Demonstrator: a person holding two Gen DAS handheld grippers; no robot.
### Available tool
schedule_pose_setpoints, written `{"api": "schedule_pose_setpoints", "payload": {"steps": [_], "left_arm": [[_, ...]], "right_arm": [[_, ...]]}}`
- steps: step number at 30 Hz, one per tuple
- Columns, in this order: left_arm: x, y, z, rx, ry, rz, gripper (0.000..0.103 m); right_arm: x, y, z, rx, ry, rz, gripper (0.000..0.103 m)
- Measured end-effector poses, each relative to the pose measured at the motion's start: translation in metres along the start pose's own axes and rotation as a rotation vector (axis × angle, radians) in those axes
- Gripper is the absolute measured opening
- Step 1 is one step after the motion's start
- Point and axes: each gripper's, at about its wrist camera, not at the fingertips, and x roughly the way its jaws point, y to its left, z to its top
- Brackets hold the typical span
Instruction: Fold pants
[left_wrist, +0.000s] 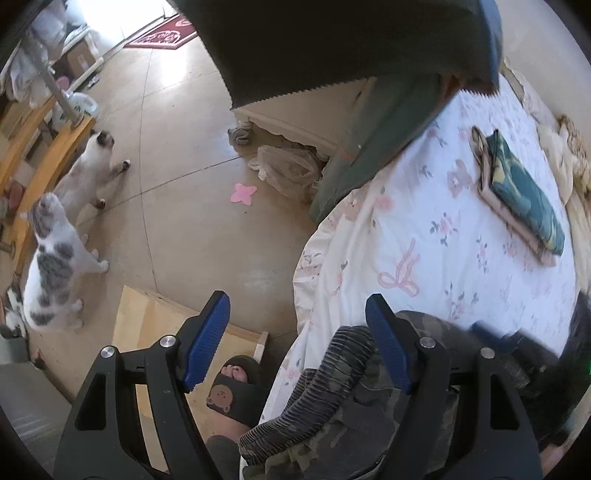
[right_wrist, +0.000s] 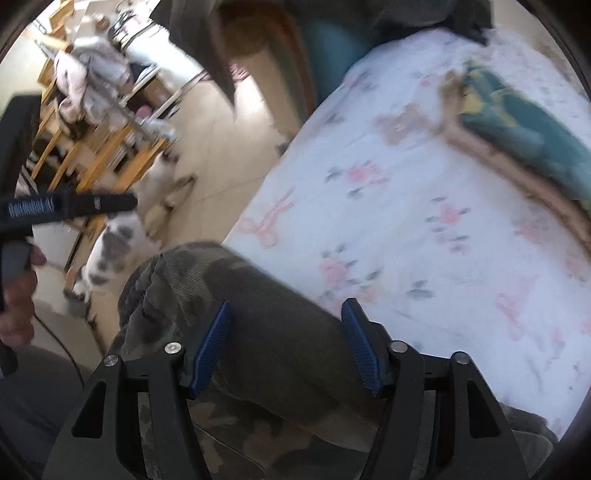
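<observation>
Camouflage pants (right_wrist: 258, 314) lie lengthwise along the bed edge (left_wrist: 321, 236), both grippers' jaws apart.

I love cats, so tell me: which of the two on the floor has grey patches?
The nearer cat, white with grey patches, by the left gripper. The other cat is plain cream.

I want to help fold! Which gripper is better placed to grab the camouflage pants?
Right. The camouflage cloth pants lie between the open jaws of the right gripper. The left gripper hangs half over the tan floor, beside their ribbed cuff.
</observation>
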Motion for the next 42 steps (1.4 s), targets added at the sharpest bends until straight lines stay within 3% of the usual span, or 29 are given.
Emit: {"api": "schedule_pose_setpoints", "payload": {"steps": [1,3,5,9,13,17,19,24,27,28,30,32,35,36,40,42], "left_arm": [[-0.001,0.002,0.000,-0.010,0.003,-0.007,0.073],[-0.002,0.009,0.001,-0.039,0.012,-0.033,0.073],[-0.004,0.012,0.001,-0.054,0.019,-0.057,0.073],[-0.007,0.012,0.002,-0.065,0.013,-0.082,0.073],[-0.006,0.006,0.001,-0.038,0.002,-0.079,0.073],[0.008,-0.001,-0.001,0.011,0.061,-0.089,0.073],[0.003,-0.003,-0.003,0.023,0.043,-0.059,0.073],[-0.006,-0.007,0.004,0.004,0.032,-0.106,0.073],[0.007,-0.023,-0.004,0.117,0.090,-0.091,0.073],[0.012,-0.026,-0.008,0.150,0.108,-0.090,0.073],[0.028,-0.027,-0.019,0.232,0.146,-0.022,0.073],[0.056,-0.016,-0.033,0.207,0.251,0.001,0.073],[0.088,-0.004,-0.047,0.148,0.378,-0.038,0.073],[0.093,-0.003,-0.048,0.157,0.379,-0.038,0.073],[0.092,-0.007,-0.047,0.192,0.348,-0.058,0.071],[0.095,-0.007,-0.046,0.163,0.370,-0.063,0.070]], "right_arm": [[-0.002,0.010,-0.003,-0.041,-0.023,0.009,0.001],[-0.018,0.031,-0.016,-0.127,-0.090,-0.002,0.001],[-0.042,0.050,-0.041,-0.188,-0.120,0.062,0.001],[-0.059,0.072,-0.094,-0.252,-0.061,0.138,0.000],[-0.051,0.078,-0.137,-0.270,0.016,0.142,0.000],[-0.051,0.078,-0.148,-0.251,0.037,0.155,0.000],[-0.055,0.080,-0.152,-0.254,0.054,0.165,0.000],[-0.077,0.083,-0.171,-0.256,0.064,0.240,0.000],[-0.082,0.078,-0.172,-0.224,0.040,0.177,0.001],[-0.081,0.074,-0.168,-0.202,0.031,0.155,0.007],[-0.081,0.074,-0.159,-0.197,0.011,0.151,0.007],[-0.082,0.077,-0.151,-0.204,0.003,0.163,0.012],[-0.083,0.089,-0.140,-0.237,-0.029,0.153,0.054],[-0.086,0.093,-0.137,-0.242,-0.047,0.158,0.068],[-0.103,0.108,-0.114,-0.241,-0.156,0.148,0.068],[-0.094,0.119,-0.100,-0.251,-0.147,0.105,0.068]]}}
